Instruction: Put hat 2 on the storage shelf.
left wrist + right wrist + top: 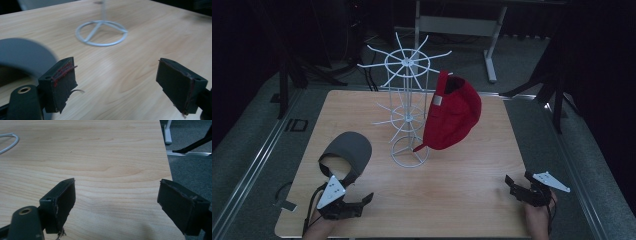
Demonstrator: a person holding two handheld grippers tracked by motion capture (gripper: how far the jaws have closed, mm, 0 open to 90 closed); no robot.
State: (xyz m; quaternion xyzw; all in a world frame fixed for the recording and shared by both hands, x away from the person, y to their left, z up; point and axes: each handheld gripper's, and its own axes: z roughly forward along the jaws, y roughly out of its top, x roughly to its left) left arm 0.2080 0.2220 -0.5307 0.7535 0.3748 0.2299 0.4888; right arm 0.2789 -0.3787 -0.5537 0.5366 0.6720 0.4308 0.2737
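A white wire hat rack (408, 107) stands in the middle of the wooden table (472, 185), and a red cap (452, 112) hangs on its right side. A grey cap (348, 154) lies on the table at the front left. My left gripper (359, 200) sits just in front of that cap, jaws open and empty. In the left gripper view the grey cap (22, 55) lies to the left of the left gripper (117, 82), and the rack's base ring (101, 33) is ahead. My right gripper (518, 186) rests open at the front right, and in its own view the right gripper (117, 205) holds nothing.
The table's right edge (167, 162) runs close beside the right gripper, with grey floor beyond. A metal desk frame (492, 35) stands behind the table. A small tag (287, 205) lies off the table's front left corner.
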